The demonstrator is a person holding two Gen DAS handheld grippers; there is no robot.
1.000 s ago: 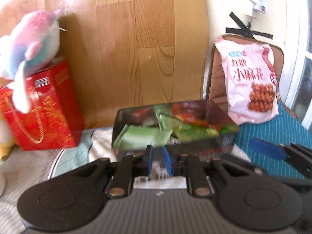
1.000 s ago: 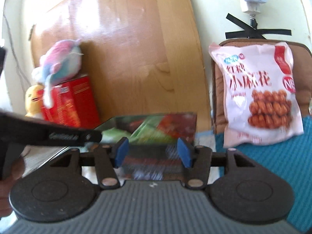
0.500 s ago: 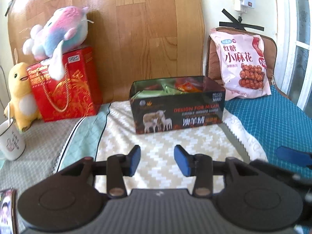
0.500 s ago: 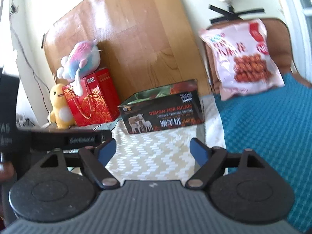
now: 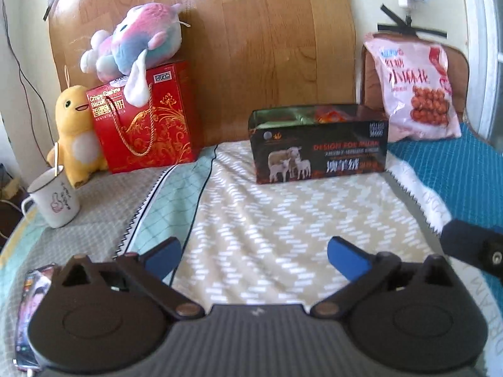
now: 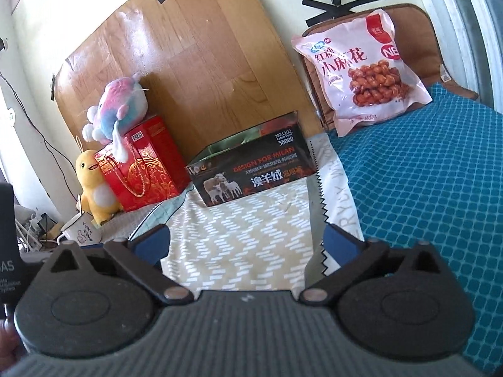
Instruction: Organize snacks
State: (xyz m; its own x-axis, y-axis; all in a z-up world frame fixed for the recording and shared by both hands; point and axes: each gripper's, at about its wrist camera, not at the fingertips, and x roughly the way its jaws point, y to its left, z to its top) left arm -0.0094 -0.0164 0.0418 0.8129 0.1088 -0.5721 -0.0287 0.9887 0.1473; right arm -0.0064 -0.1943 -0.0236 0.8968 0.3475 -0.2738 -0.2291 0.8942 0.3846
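A black open-topped box [image 5: 320, 144] with sheep printed on its front stands on the patterned cloth; green and red snack packets show inside it. It also shows in the right wrist view [image 6: 251, 169]. A large pink snack bag [image 5: 415, 84] leans upright behind it to the right, also in the right wrist view [image 6: 361, 69]. My left gripper [image 5: 254, 256] is open and empty, well short of the box. My right gripper [image 6: 246, 240] is open and empty, also back from the box; its finger shows at the left view's right edge [image 5: 465, 245].
A red gift box [image 5: 141, 119] with a pastel plush [image 5: 138, 40] on top and a yellow plush [image 5: 74, 125] stand at the left. A white mug [image 5: 53, 198] and a phone [image 5: 28, 308] lie near left. A teal cover [image 6: 424, 182] lies to the right.
Both grippers have pulled back from right at the box and opened wide: the left was nearly shut one second ago. The box stays put with the packets in it.
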